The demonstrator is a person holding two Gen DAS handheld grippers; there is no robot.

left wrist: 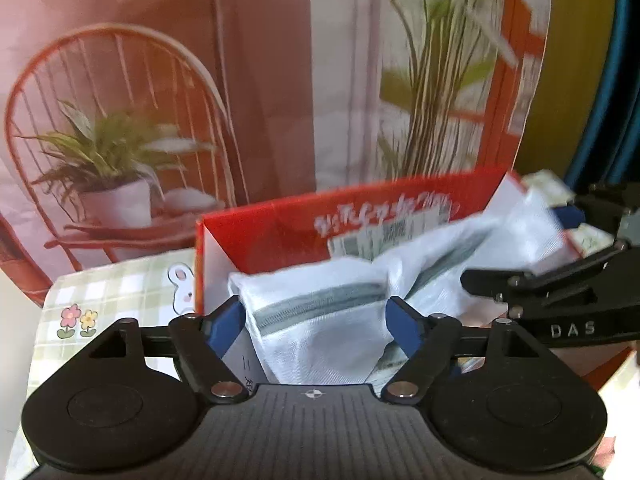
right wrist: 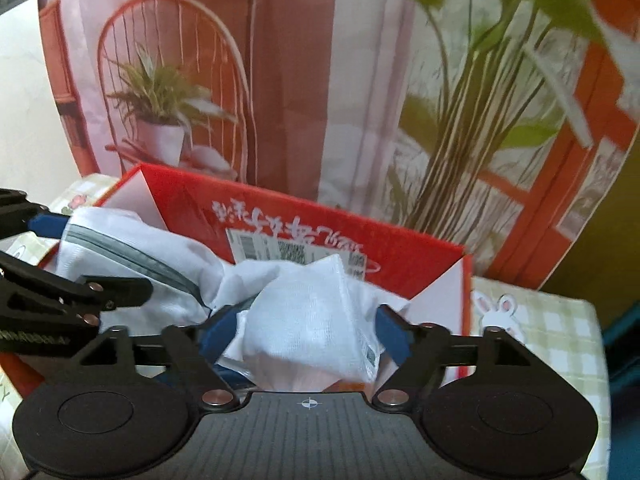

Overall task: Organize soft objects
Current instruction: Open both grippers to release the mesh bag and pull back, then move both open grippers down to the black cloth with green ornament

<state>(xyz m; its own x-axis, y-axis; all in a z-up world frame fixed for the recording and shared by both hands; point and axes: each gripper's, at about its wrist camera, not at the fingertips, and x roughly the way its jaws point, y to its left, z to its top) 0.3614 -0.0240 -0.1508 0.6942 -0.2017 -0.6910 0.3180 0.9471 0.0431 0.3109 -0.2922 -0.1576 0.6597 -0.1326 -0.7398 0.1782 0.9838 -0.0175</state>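
A white mesh bag with a grey zipper (left wrist: 320,320) hangs between both grippers over an open red cardboard box (left wrist: 280,232). My left gripper (left wrist: 316,320) is shut on the bag's zipper end. My right gripper (right wrist: 308,328) is shut on the other end of the white mesh bag (right wrist: 312,320). The bag's zipper part (right wrist: 132,252) stretches left toward the left gripper (right wrist: 44,220). The red box (right wrist: 400,256) has white lettering and a shipping label on its inner wall. The right gripper shows at the right edge of the left wrist view (left wrist: 560,216).
The box stands on a green-checked cloth with bunny and flower prints (left wrist: 112,292), also seen in the right wrist view (right wrist: 540,320). A printed backdrop of a red chair and potted plants (left wrist: 120,120) stands close behind.
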